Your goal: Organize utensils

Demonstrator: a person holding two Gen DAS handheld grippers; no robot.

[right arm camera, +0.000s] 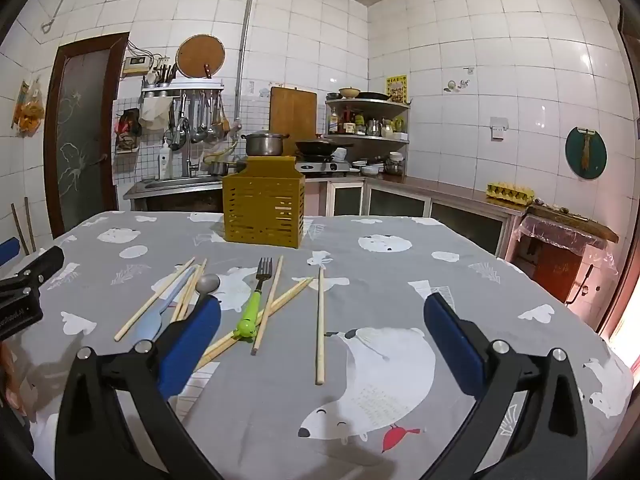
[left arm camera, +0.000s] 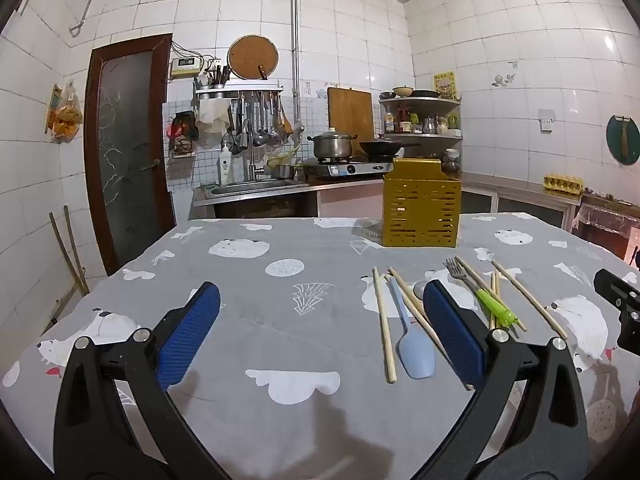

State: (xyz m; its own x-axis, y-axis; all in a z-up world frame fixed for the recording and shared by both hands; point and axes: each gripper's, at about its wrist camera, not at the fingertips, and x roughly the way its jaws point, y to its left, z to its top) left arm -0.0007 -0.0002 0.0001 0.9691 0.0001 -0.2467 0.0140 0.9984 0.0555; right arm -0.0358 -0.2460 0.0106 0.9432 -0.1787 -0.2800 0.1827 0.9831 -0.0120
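Both grippers hang just above a table covered in a grey cloth (right arm camera: 500,280) printed with white bears, and both stand with their blue-padded fingers spread wide, nothing between them.

The left gripper (left arm camera: 320,320) frames only bare cloth between its fingers. The loose utensils lie at and beyond its right finger (left arm camera: 452,332). Just inside that finger, a single wooden chopstick (left arm camera: 384,328) and a pale blue spatula (left arm camera: 412,340) lie side by side, both running away from the camera. More chopsticks cross under and behind the finger's tip, and what seems to be a metal spoon bowl (left arm camera: 420,290) peeks out just past it, though the finger hides most of it. Outside the finger lies a green-handled fork (left arm camera: 480,294), tines pointing away, resting among further chopsticks.

The right gripper (right arm camera: 322,320) has one lone chopstick (right arm camera: 320,324) lying between its fingers, closer to the left one, pointing straight ahead and flat on the cloth. The green-handled fork, with chopsticks crossing beside and under it, lies a little ahead of the left finger (right arm camera: 192,340) and just inside it. The spoon and blue spatula sit just beyond that finger's tip and to its outer side.

A mustard-yellow slotted utensil holder (right arm camera: 262,216) stands upright well ahead of both grippers, past all the utensils, near the table's far edge.
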